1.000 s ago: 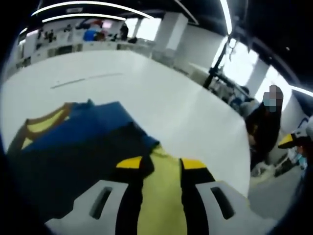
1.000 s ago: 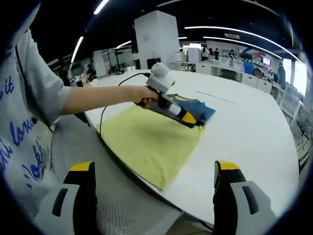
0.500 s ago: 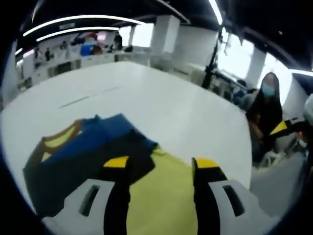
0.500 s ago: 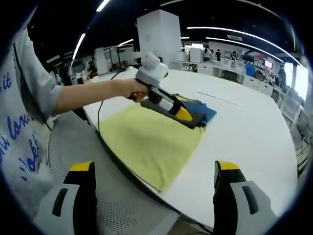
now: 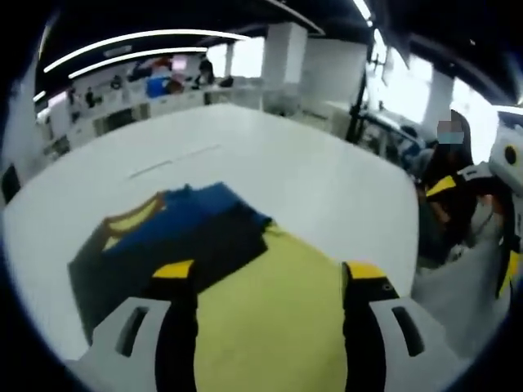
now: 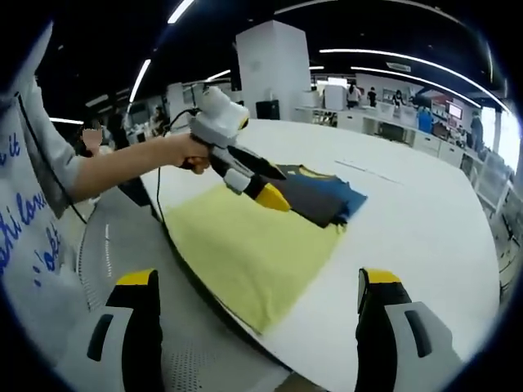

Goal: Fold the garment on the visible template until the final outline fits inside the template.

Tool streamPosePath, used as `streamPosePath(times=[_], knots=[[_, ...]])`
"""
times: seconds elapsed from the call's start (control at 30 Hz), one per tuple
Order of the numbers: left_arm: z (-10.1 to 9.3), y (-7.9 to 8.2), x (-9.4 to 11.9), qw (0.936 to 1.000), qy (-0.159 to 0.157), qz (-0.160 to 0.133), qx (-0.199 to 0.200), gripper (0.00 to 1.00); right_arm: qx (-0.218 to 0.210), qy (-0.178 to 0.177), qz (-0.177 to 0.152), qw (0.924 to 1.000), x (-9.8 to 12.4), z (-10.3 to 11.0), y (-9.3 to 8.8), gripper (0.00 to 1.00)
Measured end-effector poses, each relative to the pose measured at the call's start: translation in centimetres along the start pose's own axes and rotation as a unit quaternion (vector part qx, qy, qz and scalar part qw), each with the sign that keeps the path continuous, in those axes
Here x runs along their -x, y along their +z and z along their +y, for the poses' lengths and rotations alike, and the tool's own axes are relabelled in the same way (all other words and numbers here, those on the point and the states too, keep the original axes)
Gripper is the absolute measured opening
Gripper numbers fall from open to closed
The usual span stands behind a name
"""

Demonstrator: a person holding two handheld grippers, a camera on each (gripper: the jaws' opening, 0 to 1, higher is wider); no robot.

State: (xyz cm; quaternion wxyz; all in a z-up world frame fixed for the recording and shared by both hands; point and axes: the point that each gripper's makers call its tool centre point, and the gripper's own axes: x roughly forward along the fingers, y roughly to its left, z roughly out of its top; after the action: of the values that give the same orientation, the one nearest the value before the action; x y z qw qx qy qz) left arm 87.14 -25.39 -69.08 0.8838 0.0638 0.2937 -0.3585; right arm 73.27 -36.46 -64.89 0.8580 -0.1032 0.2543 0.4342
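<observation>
The garment (image 5: 176,233) is a folded blue and dark top with yellow neck trim; it lies on the white table (image 5: 310,171) at the far corner of the yellow template sheet (image 5: 278,318). My left gripper (image 5: 270,273) hovers open above the sheet, short of the garment, with nothing between its jaws. In the right gripper view a hand holds the left gripper (image 6: 274,198) tilted down over the near edge of the garment (image 6: 323,196) and the template (image 6: 253,249). My right gripper (image 6: 258,282) stands wide open and holds nothing, back from the table's near edge.
The person's forearm (image 6: 122,167) and printed grey sleeve (image 6: 24,212) reach in from the left. A mesh chair seat (image 6: 204,367) sits under the right gripper. The table (image 6: 425,237) stretches bare beyond the garment. Another person (image 5: 445,196) is past the far table edge.
The left gripper's jaws have spread wider, and it has lifted and drawn back from the garment. The garment stays where it lay. The right gripper has held still.
</observation>
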Motion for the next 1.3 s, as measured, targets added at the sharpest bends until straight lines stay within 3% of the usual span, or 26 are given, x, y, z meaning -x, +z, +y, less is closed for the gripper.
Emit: streamPosePath(times=[0.17,0.43,0.8,1.13,1.3], knots=[[-0.1,-0.1,1.7,0.9999,0.009,-0.002,-0.009,0.77,0.004,-0.003,0.005,1.0,-0.2,-0.6,-0.2,1.0],[0.2,0.1,4.3,0.9991,0.033,-0.008,-0.026,0.82,-0.009,-0.007,-0.002,0.9999,-0.4,-0.7,-0.4,1.0],[-0.7,0.3,7.5,0.9971,0.035,-0.015,-0.065,0.87,-0.017,-0.014,-0.009,0.9997,-0.5,-0.6,0.3,1.0],[-0.3,-0.8,9.8,0.9959,0.039,0.005,-0.081,0.99,-0.013,-0.021,-0.009,0.9996,-1.0,-0.6,0.8,1.0],[0.0,-0.1,11.2,0.9961,0.045,-0.017,-0.074,0.99,-0.014,-0.022,-0.012,0.9996,-1.3,-0.3,1.1,1.0]])
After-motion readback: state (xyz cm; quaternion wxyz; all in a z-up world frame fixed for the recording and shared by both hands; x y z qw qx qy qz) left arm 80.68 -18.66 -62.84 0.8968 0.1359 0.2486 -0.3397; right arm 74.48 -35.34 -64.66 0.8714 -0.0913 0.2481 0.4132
